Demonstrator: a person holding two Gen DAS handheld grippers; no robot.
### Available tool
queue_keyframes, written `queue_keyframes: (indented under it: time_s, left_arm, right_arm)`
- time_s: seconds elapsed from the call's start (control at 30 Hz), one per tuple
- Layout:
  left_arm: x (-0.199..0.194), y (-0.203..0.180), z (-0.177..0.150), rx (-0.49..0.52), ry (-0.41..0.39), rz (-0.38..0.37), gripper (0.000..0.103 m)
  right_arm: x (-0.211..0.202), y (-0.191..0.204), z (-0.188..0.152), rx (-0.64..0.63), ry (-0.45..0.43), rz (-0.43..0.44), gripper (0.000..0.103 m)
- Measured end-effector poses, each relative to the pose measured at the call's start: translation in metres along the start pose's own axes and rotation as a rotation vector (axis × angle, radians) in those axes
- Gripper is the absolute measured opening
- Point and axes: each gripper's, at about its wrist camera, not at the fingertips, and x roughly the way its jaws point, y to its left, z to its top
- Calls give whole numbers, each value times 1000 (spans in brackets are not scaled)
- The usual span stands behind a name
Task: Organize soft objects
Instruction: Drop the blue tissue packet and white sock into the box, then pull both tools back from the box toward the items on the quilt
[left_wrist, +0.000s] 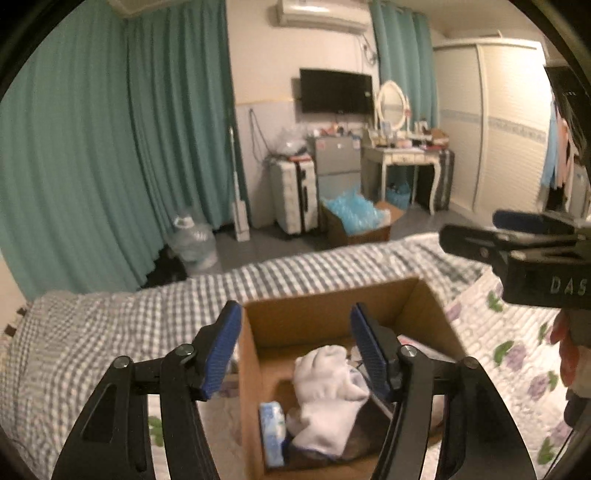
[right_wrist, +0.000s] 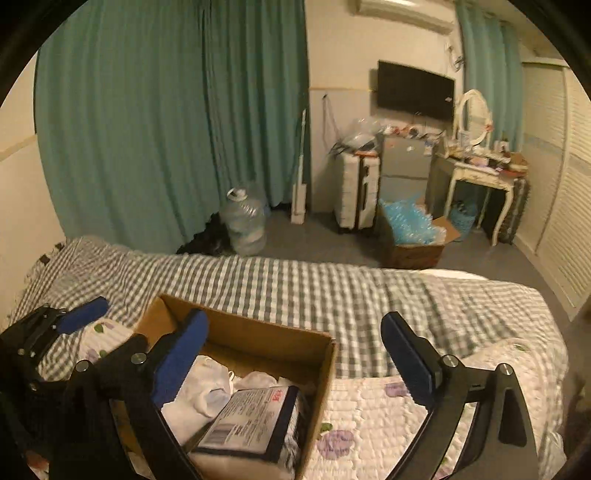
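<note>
An open cardboard box (left_wrist: 332, 314) (right_wrist: 266, 332) stands on the bed. It holds white cloth (left_wrist: 328, 391) (right_wrist: 207, 391), a blue tissue pack (left_wrist: 271, 432) and a flat plastic-wrapped package (right_wrist: 255, 417). My left gripper (left_wrist: 295, 339) is open and empty, above the box. It shows in the right wrist view at the left edge (right_wrist: 74, 317). My right gripper (right_wrist: 295, 354) is open and empty, its left finger over the box, its right finger over the quilt. It shows in the left wrist view at the right edge (left_wrist: 517, 236).
The bed has a grey checked cover (right_wrist: 295, 288) and a white floral quilt (right_wrist: 388, 424). Beyond it on the floor are a water jug (right_wrist: 245, 221), a suitcase (right_wrist: 356, 192), a box of blue plastic (right_wrist: 413, 229) and a dressing table (right_wrist: 480, 173).
</note>
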Motion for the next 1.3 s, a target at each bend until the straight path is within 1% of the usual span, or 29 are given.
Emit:
queue_keyframes:
  time_s: [0.07,0.17,0.2,0.27,0.3,0.37,0.4,0.47,0.57,0.67,0.73,0.8,0.97,1.03,1.13,1.2,1.3]
  left_arm:
    - [-18,1,6,-7,-21,8,72]
    - [-56,4,16,-10,-59,12,73]
    - [-74,4,20,-8,-77,16,73]
    - [-97,7,24,-7,-106,29,83]
    - [-115,8,26,-5,-125,38,86]
    - [-135,10,26,-4,-146,48,86]
    - [-153,11,25,-1,-167,57,86]
    - [-172,14,21,-2,-190,74,86]
    - [-205,21,12,-18,-211,92,86]
    - [-225,24,1,-14,-219,98,86]
    - [-234,26,-8,-13,-223,125,86]
    - [-242,28,-18,-19,-215,115,86]
    - [-245,26,-40,-22,-190,102,86]
    - [-238,26,-47,-23,-181,102,86]
    - [-228,26,-54,-29,-176,71,86]
    - [-218,25,-59,-36,-171,68,86]
    - [-195,29,-69,-73,-135,64,86]
  right_arm:
    - [-20,2,3,3,-15,12,96]
    - [-57,9,9,1,-33,17,97]
    - [-76,14,12,-11,-51,15,97]
    - [-101,21,15,-34,-77,9,100]
    - [-117,26,15,-45,-93,6,101]
    - [-147,35,13,-64,-117,5,101]
    - [-164,40,11,-70,-135,11,101]
    - [-188,47,5,-82,-144,35,101]
    - [-216,59,-6,-97,-150,62,101]
    - [-236,72,-16,-114,-162,87,101]
    - [-244,76,-23,-113,-161,104,101]
    - [-247,81,-33,-103,-152,134,101]
    - [-241,96,-61,-117,-115,121,101]
    - [-234,99,-70,-117,-98,123,101]
    - [-216,104,-86,-129,-62,141,101]
    - [-204,105,-96,-139,-37,144,101]
    - [-176,106,-113,-147,14,154,101]
